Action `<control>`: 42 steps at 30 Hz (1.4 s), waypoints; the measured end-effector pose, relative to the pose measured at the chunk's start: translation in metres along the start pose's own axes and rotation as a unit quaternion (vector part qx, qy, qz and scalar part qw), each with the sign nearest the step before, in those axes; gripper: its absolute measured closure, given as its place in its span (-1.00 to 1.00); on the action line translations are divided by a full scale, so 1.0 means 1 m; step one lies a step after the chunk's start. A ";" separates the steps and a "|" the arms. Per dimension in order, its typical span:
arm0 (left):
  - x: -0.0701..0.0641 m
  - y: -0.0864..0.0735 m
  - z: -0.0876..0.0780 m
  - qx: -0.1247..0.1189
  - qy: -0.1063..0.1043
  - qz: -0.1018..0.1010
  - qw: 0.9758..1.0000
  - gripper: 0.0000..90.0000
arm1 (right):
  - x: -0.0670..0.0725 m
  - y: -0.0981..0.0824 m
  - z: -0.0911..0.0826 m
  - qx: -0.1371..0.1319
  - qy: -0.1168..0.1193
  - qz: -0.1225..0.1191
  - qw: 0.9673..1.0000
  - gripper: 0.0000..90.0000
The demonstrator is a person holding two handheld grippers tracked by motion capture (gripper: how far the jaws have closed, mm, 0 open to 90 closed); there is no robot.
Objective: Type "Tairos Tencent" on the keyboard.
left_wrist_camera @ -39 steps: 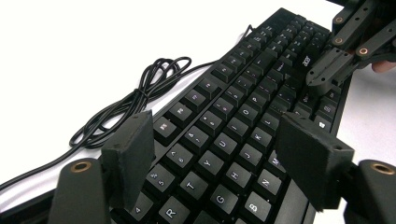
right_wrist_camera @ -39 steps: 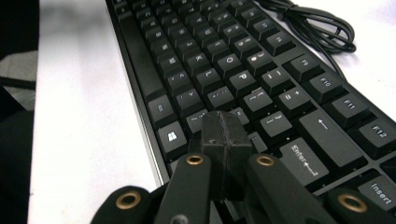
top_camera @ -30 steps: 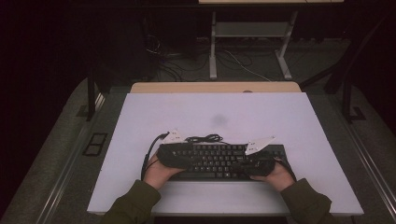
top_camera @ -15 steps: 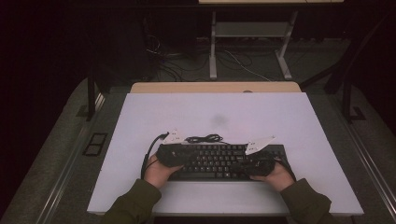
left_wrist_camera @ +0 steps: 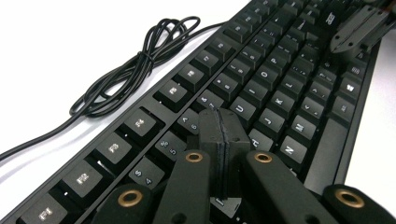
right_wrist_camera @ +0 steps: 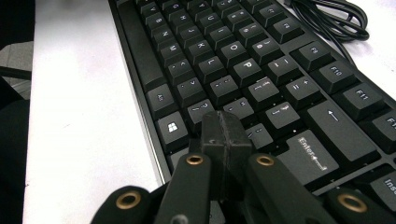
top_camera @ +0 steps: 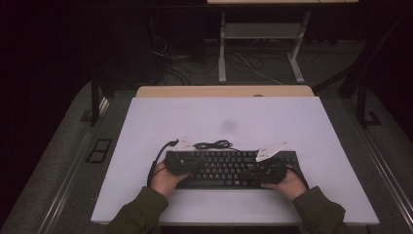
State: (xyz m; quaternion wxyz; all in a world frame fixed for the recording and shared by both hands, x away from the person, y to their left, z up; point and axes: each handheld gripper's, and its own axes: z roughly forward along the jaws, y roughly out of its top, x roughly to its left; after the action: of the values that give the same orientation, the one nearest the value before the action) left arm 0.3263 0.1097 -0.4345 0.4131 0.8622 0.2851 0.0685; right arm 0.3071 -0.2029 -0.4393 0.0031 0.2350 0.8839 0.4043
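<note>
Lying flat on white table [top_camera: 292, 122]: black keyboard [top_camera: 229, 168]; dark room.

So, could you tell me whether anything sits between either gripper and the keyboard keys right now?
Nothing visible does. The left gripper, jaws just closed together with nothing between them, hangs right over the keyboard near its left-middle keys. The right gripper, also shut, is over the keys beside Enter. The coiled cable lies behind the keyboard, out of the way.

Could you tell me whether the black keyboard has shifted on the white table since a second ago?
No. The black keyboard lies equally far from the white table's front edge.
</note>
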 end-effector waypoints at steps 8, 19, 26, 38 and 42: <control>-0.001 -0.001 0.002 0.007 -0.001 0.002 1.000 0.98 | 0.000 0.000 0.000 0.000 0.000 0.000 1.000 0.99; -0.001 0.000 -0.005 -0.013 -0.010 -0.002 1.000 0.94 | 0.000 0.000 0.000 0.000 0.000 0.001 1.000 0.99; -0.003 -0.002 -0.013 -0.029 -0.016 0.000 0.999 0.59 | 0.000 0.000 0.000 -0.001 -0.001 0.001 1.000 0.99; 0.002 -0.012 -0.022 -0.025 -0.012 -0.007 1.000 -0.11 | 0.000 0.000 0.000 -0.002 0.000 0.002 1.000 0.99; 0.003 -0.016 -0.023 -0.021 -0.006 -0.012 1.000 -0.45 | 0.000 0.000 0.000 -0.002 0.000 0.002 1.000 0.99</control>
State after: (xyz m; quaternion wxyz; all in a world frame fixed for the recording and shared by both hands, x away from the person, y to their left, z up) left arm 0.3138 0.1349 -0.4325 0.4339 0.8499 0.2919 0.0647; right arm 0.3070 -0.2030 -0.4396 0.0028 0.2369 0.8828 0.4057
